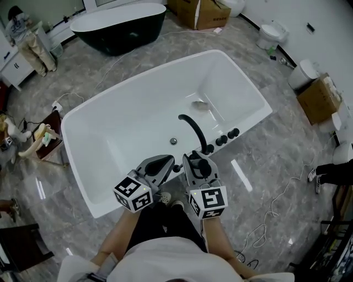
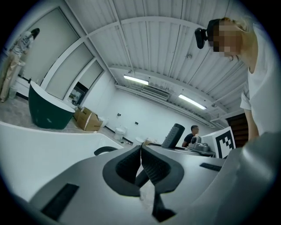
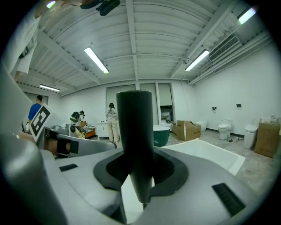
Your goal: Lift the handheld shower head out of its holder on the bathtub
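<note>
The white bathtub (image 1: 83, 118) lies across the middle of the head view, with a black curved spout (image 1: 193, 128) and black knobs (image 1: 226, 137) on its near rim. My right gripper (image 1: 197, 165) hovers at that rim beside the knobs, shut on the black shower head (image 3: 134, 132). Its handle stands upright between the pads (image 3: 171, 176) of the right gripper (image 3: 139, 169). My left gripper (image 1: 160, 165) hangs just to the left, over the rim. Its jaws meet at the tips with nothing gripped (image 2: 140, 149). The shower head's ribbed tip (image 2: 173, 135) shows beside it.
A dark tub (image 1: 118, 25) stands at the back, with cardboard boxes (image 1: 204, 14) and a toilet (image 1: 270, 34) near the far wall. Another box (image 1: 319, 99) sits at the right. A white cable (image 1: 270, 209) trails on the marble floor. A stool with clutter (image 1: 47, 140) stands at the left.
</note>
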{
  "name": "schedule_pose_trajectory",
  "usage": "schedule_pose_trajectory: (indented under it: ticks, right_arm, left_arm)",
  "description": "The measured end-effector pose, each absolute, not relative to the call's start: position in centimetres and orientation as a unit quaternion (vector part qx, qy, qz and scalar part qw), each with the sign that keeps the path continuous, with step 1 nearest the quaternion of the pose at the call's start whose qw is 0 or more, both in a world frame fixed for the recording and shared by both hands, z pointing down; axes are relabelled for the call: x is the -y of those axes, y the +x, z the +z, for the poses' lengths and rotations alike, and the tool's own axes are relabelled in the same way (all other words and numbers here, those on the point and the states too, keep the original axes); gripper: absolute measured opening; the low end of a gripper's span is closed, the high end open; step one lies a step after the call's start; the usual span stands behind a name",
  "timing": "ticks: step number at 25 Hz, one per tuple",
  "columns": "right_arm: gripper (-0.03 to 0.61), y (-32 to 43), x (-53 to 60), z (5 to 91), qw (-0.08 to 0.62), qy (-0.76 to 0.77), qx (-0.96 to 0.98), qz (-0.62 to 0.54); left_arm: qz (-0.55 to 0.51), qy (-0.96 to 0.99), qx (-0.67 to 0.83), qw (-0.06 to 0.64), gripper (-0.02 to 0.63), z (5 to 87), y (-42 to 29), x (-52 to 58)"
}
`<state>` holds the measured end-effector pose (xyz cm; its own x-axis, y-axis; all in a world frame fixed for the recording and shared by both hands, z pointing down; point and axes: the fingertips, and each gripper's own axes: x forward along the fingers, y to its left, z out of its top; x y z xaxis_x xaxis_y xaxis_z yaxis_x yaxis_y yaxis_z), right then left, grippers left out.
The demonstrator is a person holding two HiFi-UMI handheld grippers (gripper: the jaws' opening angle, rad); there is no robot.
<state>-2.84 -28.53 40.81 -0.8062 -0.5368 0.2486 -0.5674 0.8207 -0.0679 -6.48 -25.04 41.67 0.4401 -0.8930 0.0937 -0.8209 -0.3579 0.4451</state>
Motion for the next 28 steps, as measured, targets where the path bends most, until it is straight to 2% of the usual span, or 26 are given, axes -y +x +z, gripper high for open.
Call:
schedule_pose_trajectory:
  ticks: [12,19,28]
  right_arm:
    - [0.115,1.0,29.5,33.3,0.056,0.321,0.945,0.042]
    - [0.115,6.8,30.8,29.8,0.008,0.378,0.925,0.04]
    - [0.115,16.1,31.1,28.5,-0.001,0.482,0.876,0.024]
  left_arm:
    - [-0.085,0.869,0.452,0.183,0.012,36.4,-2.9,27.0]
    - [-0.091,0.888,0.415,0.178,0.012,34.5,1.0,27.8]
    - [-0.085,0.923,0.33,0.179,0.012,34.0,8.5,28.9]
